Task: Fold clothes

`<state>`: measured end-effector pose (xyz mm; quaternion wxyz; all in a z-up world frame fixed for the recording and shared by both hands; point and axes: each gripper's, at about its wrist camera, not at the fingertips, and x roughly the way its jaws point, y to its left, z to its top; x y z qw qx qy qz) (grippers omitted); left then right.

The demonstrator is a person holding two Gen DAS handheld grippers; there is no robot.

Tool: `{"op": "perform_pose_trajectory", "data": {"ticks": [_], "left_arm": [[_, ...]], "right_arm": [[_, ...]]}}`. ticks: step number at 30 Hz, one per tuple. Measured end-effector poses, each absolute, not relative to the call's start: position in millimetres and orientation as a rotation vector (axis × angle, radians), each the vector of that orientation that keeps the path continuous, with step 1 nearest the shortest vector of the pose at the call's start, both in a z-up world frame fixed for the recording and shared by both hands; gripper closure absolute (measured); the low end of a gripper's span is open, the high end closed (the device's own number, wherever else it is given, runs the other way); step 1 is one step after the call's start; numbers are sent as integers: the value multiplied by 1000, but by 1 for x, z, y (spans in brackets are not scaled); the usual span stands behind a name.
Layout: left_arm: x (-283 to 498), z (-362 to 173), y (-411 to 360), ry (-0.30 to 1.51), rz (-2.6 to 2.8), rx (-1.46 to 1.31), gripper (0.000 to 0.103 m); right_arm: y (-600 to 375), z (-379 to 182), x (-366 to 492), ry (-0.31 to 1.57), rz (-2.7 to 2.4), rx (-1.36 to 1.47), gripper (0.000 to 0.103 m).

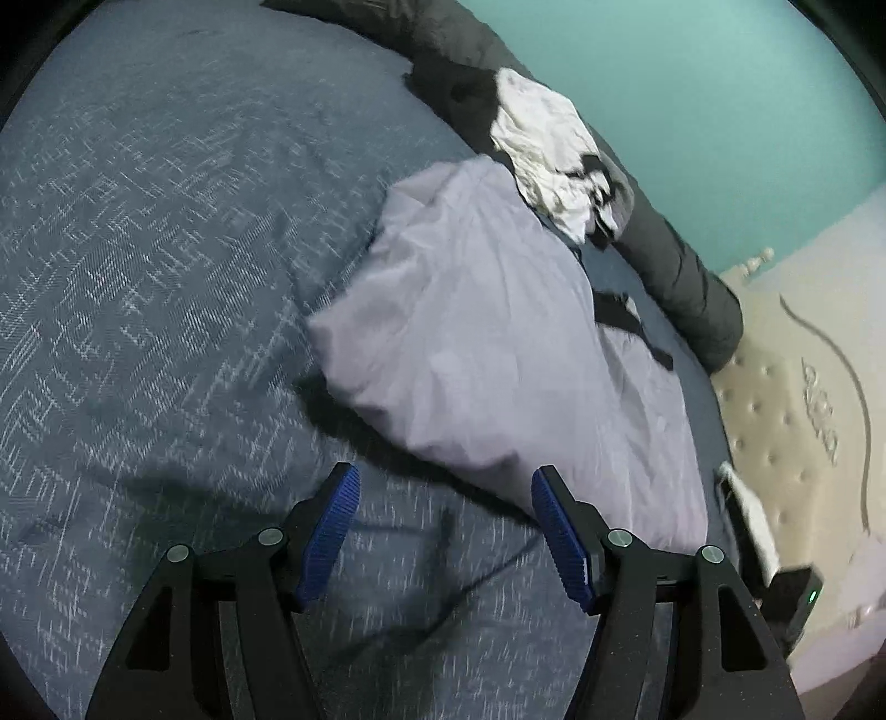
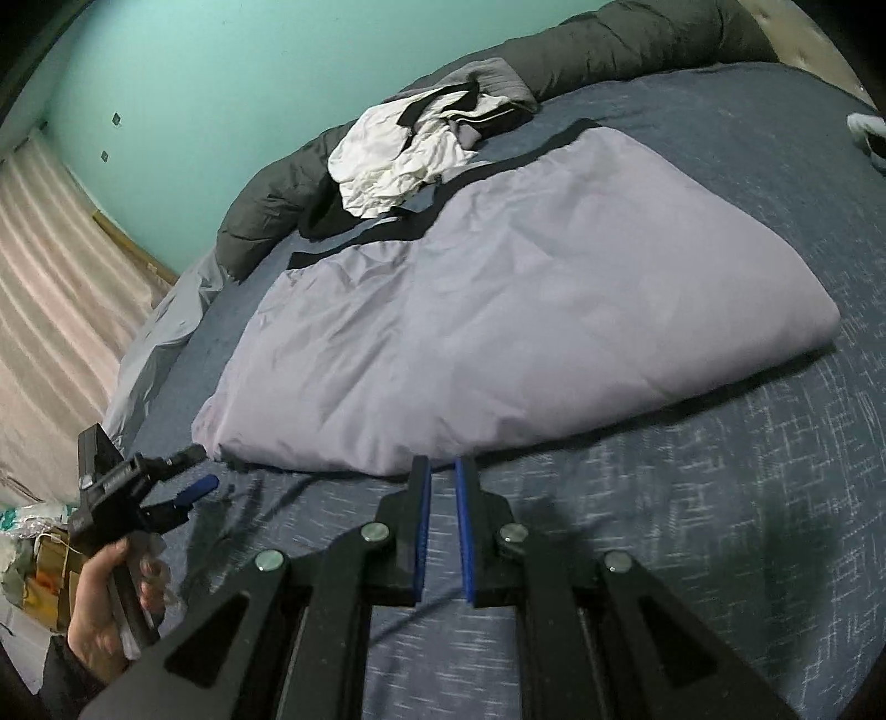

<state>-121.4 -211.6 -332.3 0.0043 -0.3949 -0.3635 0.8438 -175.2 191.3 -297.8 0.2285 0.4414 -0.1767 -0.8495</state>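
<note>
A lavender garment [image 1: 498, 343] lies folded over on the blue patterned bedspread [image 1: 166, 249]; it also shows in the right wrist view [image 2: 526, 310]. My left gripper [image 1: 446, 482] is open and empty, just short of the garment's near edge. It also shows at the lower left of the right wrist view [image 2: 194, 471], held in a hand. My right gripper [image 2: 442, 462] has its blue pads close together with a narrow gap, nothing between them, at the garment's near edge.
A white and black pile of clothes [image 2: 410, 149] lies behind the garment against a rolled dark grey duvet [image 2: 609, 44]. A teal wall [image 2: 221, 83] is behind. A beige mattress side [image 1: 792, 387] is at the right of the left wrist view.
</note>
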Motion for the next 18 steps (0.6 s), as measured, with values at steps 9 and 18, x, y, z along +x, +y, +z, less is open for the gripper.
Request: {"op": "perform_pose_trajectory", "data": {"ticks": [9, 18], "left_arm": [[-128, -337, -239, -1363, 2623, -1154, 34], [-137, -330, -243, -1344, 2655, -1101, 34]], "right_arm": [[202, -298, -180, -516, -2337, 1169, 95], [200, -302, -181, -507, -2321, 1175, 95]]}}
